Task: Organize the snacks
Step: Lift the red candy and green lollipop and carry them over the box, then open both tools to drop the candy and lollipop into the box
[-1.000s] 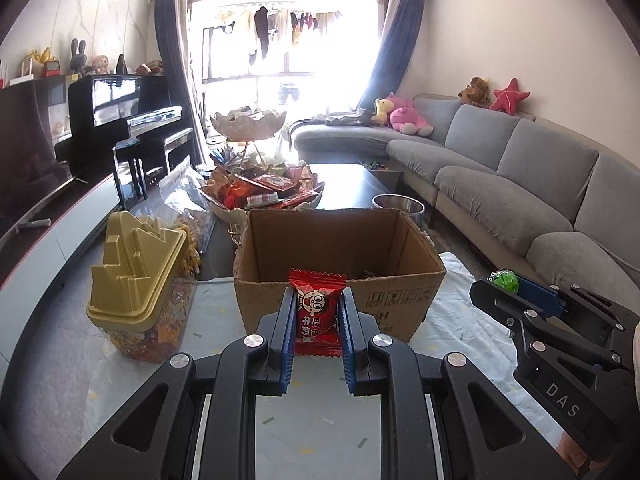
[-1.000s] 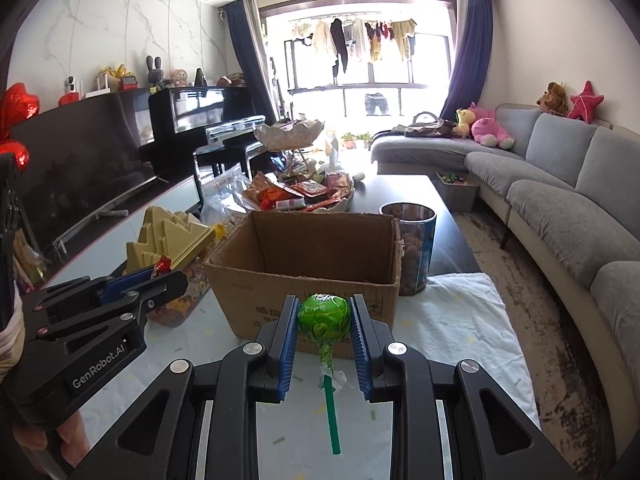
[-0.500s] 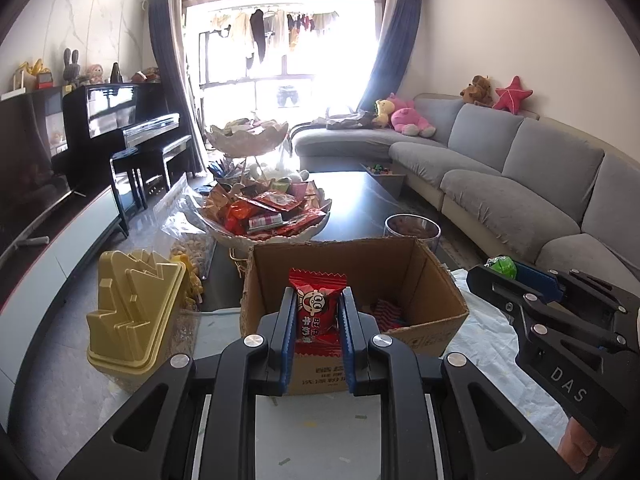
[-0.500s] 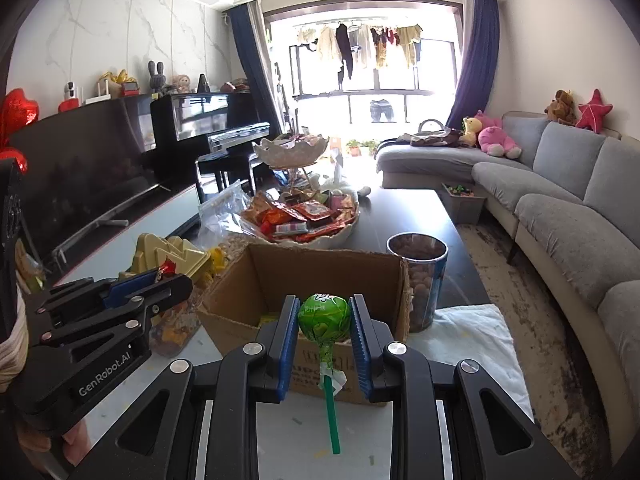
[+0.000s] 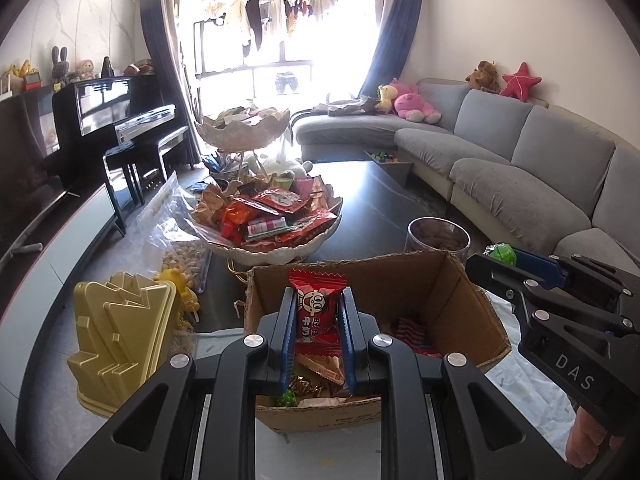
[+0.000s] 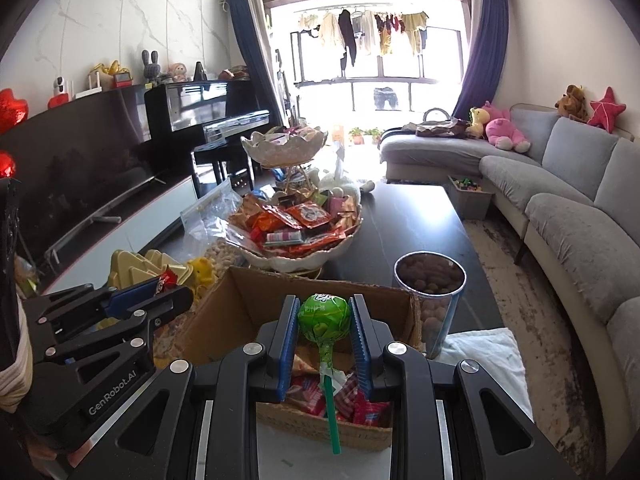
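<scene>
The left gripper has its blue fingers squeezed tight on a small red candy packet, held above the near edge of the open brown cardboard box. The right gripper pinches a round green lollipop, its green stick hanging down over the box's near edge. More wrapped snacks lie inside the box. A gold plastic lid stands close on the left, a clear tub of brown snacks close on the right, and a white bowl piled with snacks just behind, on the table.
</scene>
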The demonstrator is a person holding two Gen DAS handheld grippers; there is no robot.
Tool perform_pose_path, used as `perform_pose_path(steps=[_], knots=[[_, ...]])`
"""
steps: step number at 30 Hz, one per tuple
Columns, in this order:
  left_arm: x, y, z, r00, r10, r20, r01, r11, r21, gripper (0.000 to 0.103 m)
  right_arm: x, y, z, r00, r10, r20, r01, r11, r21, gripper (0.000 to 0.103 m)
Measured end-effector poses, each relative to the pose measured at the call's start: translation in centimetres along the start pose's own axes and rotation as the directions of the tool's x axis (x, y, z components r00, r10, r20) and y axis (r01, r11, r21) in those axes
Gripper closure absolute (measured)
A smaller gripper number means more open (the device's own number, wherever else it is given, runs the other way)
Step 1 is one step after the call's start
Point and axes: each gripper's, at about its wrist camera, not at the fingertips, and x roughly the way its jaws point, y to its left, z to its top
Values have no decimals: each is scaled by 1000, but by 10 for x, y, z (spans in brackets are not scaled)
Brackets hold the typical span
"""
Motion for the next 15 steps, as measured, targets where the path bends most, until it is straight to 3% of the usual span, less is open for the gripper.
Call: perform_pose_path(steps=[8,9,10,11,12,15], knots=[[35,4,2,999,15,-37,-15,1000,-4,80,31,-1,2,1000,-13,-26,13,1000,-12,76],[38,5,1,999,18,-43,-18,1000,-2,67,34,-1,3,1000,-17,-26,16,1000,-13,74],[39,4,0,999,25,-46,-25,1000,-5,56,36,0,3,999,-22,-27,22,1000,-16,70],[39,6,-2,999,33,-41,-34,999,-15,42,38,-1,3,999,-30,-31,30,999,-18,54],[37,7,-4,998,47,-31,-48,999,-23,41,40,-2,3,999,-38,-31,38,999,-15,39],[31,9,-9,998,65,-23,-66,998,-25,41,38,-6,1,997,-74,-16,74,997,-8,38]])
